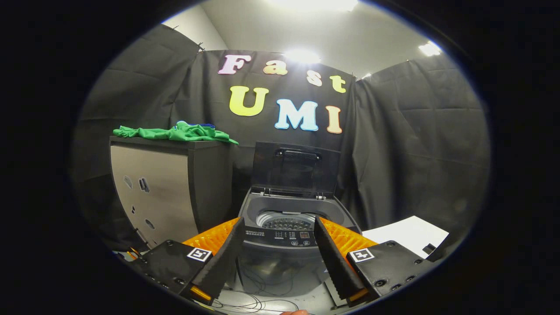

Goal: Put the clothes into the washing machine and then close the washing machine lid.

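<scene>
A small grey top-loading washing machine stands just ahead of my fingers, its lid raised upright against the booth wall. The perforated drum shows inside, with nothing in it that I can see. A crumpled green garment with a bit of blue cloth in it lies on top of a dark cabinet to the left of the machine, well beyond and above my fingers. My gripper is open, with the machine's control panel showing between the fingers and nothing held.
The cabinet stands close beside the machine's left side. A white sheet lies on the surface to the right. Thin cables trail on the floor in front of the machine. Black cloth walls close the booth behind and at both sides.
</scene>
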The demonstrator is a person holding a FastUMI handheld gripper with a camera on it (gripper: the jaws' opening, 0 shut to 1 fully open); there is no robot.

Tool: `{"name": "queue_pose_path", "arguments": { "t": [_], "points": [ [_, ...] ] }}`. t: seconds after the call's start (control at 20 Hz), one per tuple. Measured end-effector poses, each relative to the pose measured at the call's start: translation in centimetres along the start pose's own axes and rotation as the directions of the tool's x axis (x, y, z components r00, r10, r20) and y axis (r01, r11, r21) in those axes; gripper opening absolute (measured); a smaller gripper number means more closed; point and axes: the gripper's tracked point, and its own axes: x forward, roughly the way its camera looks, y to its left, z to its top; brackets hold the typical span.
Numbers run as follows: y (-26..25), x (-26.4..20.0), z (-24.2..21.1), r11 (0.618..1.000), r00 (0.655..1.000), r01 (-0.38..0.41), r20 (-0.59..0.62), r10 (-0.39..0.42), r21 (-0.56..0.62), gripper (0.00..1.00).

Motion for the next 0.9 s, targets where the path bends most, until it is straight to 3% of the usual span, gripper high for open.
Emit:
{"name": "queue_pose_path", "arguments": {
  "t": [0.65, 0.9],
  "points": [
    [1.5, -0.4, 1.8, 1.0, 1.0, -0.026, 0.017, 0.026, -0.001, 0.98],
    [2.5, 0.6, 4.5, 0.998, 0.999, -0.049, 0.024, 0.048, 0.029, 0.98]
  ]
}}
